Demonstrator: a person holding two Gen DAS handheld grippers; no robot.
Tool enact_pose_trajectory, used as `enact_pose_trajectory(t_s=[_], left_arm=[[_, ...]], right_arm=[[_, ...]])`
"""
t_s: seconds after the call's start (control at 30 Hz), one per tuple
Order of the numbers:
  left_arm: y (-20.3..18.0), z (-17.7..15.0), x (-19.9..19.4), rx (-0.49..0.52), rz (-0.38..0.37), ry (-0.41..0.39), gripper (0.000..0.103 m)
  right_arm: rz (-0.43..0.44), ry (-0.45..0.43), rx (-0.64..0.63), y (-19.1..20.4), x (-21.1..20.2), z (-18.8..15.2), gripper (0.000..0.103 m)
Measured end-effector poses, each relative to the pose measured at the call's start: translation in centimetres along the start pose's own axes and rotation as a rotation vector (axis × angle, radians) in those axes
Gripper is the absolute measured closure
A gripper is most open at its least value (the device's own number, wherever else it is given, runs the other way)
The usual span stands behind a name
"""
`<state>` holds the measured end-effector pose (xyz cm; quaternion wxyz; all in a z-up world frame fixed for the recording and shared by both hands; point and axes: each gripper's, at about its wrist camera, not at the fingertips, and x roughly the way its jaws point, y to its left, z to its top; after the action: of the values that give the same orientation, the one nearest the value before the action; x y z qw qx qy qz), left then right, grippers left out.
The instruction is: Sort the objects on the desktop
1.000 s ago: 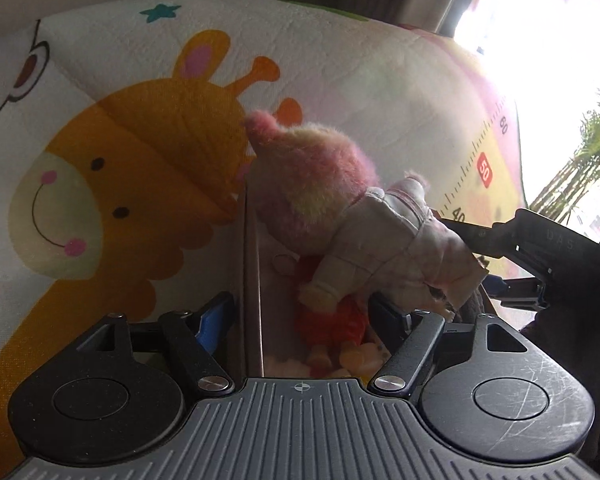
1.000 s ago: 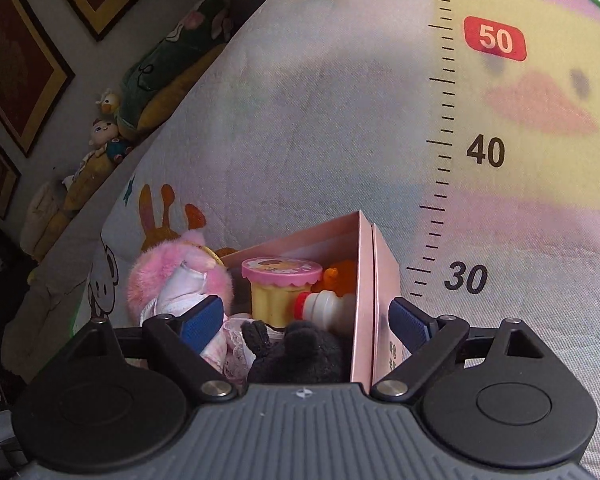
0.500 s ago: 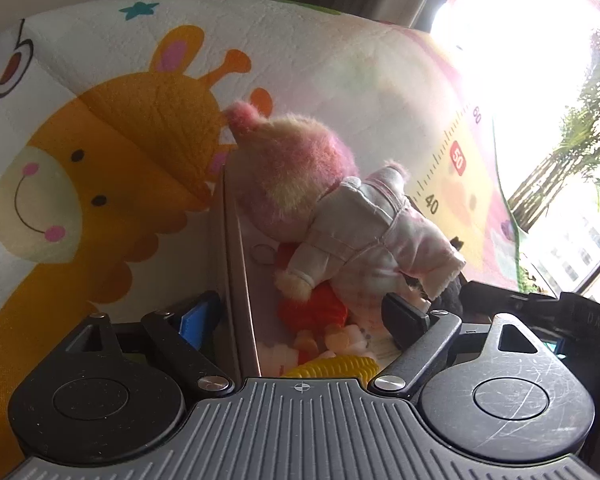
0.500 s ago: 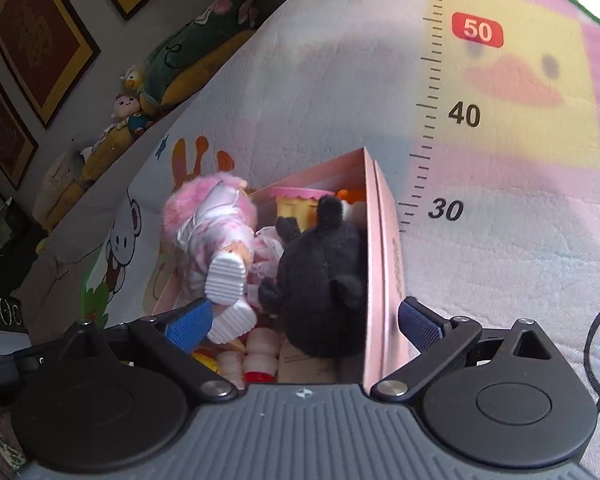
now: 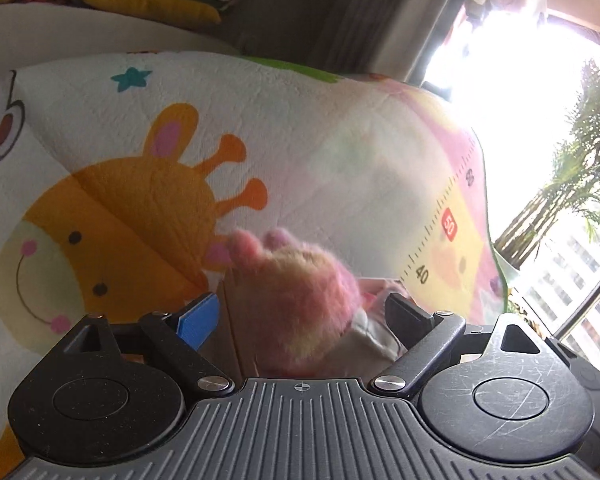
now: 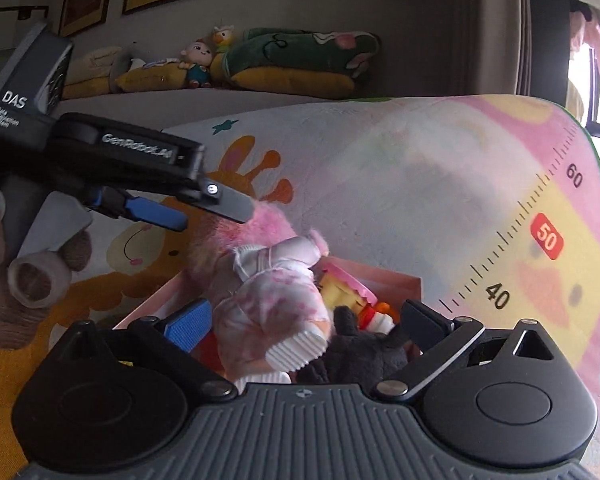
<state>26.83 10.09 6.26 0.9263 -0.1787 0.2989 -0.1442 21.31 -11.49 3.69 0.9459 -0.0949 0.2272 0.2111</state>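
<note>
Two claws: the left gripper (image 5: 302, 312) stands wide, its blue pad (image 5: 198, 320) outside the box wall and its dark finger on the far side of the doll's head, pressing on nothing. The right gripper (image 6: 308, 324) is also wide with its jaws narrowing a little; the doll's legs and the black toy lie between the fingers, but no pad presses on them.
Doll, place: the pink-haired plush doll (image 6: 268, 280) lies head away from the right camera, slumped over the contents of the pink box (image 6: 156, 304), its fluffy head (image 5: 300, 292) against the box's left wall and its white ribbed shoes (image 6: 296, 348) towards the right claw.
Doll, handling: judged light and soft; hair and cloth suit will squash and slide under the pads, and limbs will flop when lifted. Nothing about it looks fragile.
Doll, where to hold: the padded torso in the white-and-pink suit is likely the firmest part; hair alone may slip out.
Box contents: a black plush toy (image 6: 360, 352) beside the doll's feet, a yellow cup with a pink lid (image 6: 344, 288) behind it, and a small white bottle with a red neck (image 6: 376, 320); the rest is hidden.
Box, handling: thin stiff card walls, probably easy to tip or drag.
Surface: a quilted play mat (image 6: 420, 184) with a giraffe print and a printed ruler.
</note>
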Motion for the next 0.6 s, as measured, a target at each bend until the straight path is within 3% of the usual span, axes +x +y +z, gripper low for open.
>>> enact_pose_trajectory(t_s=[0.1, 0.27, 0.43, 0.5, 0.6], left_arm=[[0.2, 1.1, 2.5, -0.02, -0.016, 0.044, 0.015], [-1.1, 1.6, 2.0, -0.009, -0.062, 0.055, 0.011], [-1.7, 0.8, 1.5, 0.045, -0.059, 0.077, 0.01], [-1.7, 0.6, 0.7, 0.051, -0.06, 0.061, 0.01], [-1.5, -0.1, -1.7, 0.058, -0.056, 0.016, 0.009]], right_arm=[[0.094, 0.068, 0.049, 0.4, 1.9, 0.7, 0.028], [0.261, 0.025, 0.14, 0.7, -1.0, 1.3, 0.027], [0.244, 0.076, 0.102, 0.8, -1.1, -0.1, 0.026], [0.228, 0.057, 0.118, -0.1, -2.3, -0.8, 0.025], [0.175, 0.001, 0.167, -2.0, -5.0, -1.9, 0.01]])
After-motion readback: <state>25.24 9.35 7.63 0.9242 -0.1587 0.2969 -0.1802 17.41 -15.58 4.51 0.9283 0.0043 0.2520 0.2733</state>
